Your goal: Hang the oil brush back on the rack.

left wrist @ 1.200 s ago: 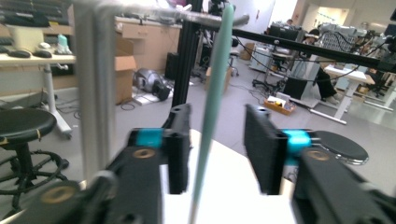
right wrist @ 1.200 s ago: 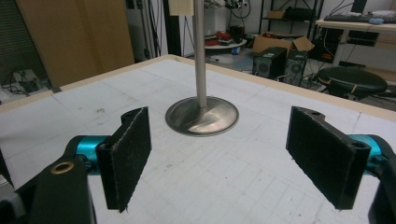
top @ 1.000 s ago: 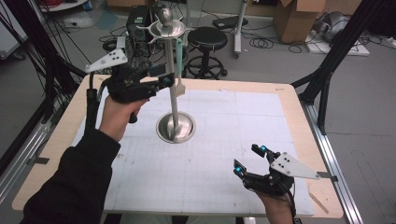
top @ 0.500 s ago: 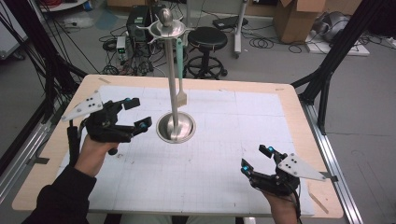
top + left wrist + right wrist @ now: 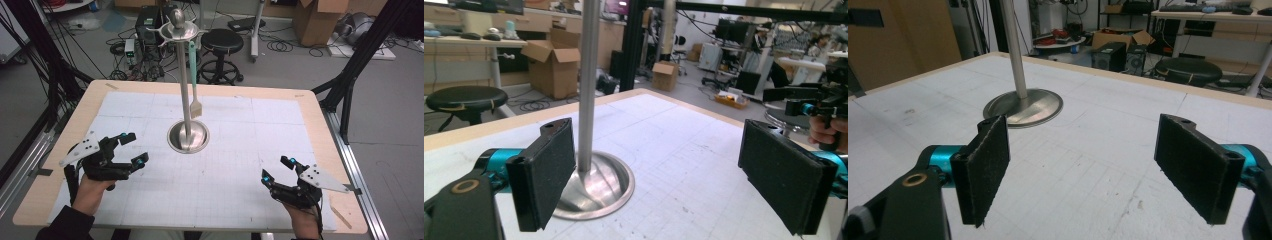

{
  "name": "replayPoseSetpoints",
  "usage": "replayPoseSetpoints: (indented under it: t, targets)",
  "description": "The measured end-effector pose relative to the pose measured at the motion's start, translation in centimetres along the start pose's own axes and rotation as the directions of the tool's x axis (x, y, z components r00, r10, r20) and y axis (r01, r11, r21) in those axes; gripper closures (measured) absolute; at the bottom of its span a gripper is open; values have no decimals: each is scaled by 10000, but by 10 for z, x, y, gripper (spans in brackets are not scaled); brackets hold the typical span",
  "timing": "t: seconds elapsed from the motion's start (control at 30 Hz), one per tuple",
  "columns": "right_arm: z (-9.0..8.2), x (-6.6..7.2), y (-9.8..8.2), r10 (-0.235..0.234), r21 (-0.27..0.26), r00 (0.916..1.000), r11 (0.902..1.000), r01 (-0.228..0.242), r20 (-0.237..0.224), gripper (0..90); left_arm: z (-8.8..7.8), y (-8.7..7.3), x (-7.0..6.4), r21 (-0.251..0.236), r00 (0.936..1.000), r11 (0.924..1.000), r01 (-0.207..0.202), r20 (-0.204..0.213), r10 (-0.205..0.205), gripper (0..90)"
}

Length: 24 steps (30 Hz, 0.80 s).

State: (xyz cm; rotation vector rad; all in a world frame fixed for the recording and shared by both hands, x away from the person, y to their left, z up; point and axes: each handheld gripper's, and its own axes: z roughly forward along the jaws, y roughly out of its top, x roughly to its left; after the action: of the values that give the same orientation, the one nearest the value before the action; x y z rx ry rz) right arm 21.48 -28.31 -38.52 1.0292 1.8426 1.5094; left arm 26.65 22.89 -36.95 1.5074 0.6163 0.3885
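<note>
I have the table [image 5: 320,125] with the tall steel stand [image 5: 186,85] at its middle, a green-handled spatula [image 5: 194,80] hanging from its top ring. My left hand-held gripper [image 5: 131,149] has just been opening and sits wide and empty near the stand's base [image 5: 188,137]; my right hand-held gripper [image 5: 278,170] is wide and empty too, well apart. I judge a careless reach could knock the pole and swing the spatula off its hook.

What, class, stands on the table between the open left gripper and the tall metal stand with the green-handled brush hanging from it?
Nothing visible. Bare white gridded mat lies between the left gripper and the round base of the tall metal stand. The green-handled brush hangs from the stand's top, on its far side.
</note>
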Motion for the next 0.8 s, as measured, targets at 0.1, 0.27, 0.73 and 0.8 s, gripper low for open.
replayPoseSetpoints:
  t: [0.1,0.27,0.73,0.8]
  targets:
    - [3,1,-2,69,88,10000,9999,-68,-48,209,-5,-11,2,-141,9996,9997,190,-217,-193,157]
    - [5,3,-3,46,179,10000,9998,-45,-54,209,-11,-20,5,-125,9988,9994,319,-357,-323,159]
    - [7,7,-3,-73,254,10000,9997,74,-58,209,-17,-22,5,-246,9984,9989,400,-398,-410,159]
    - [8,8,-3,-68,297,10000,9995,70,-56,209,-17,-23,5,-190,9986,9991,372,-379,-379,159]
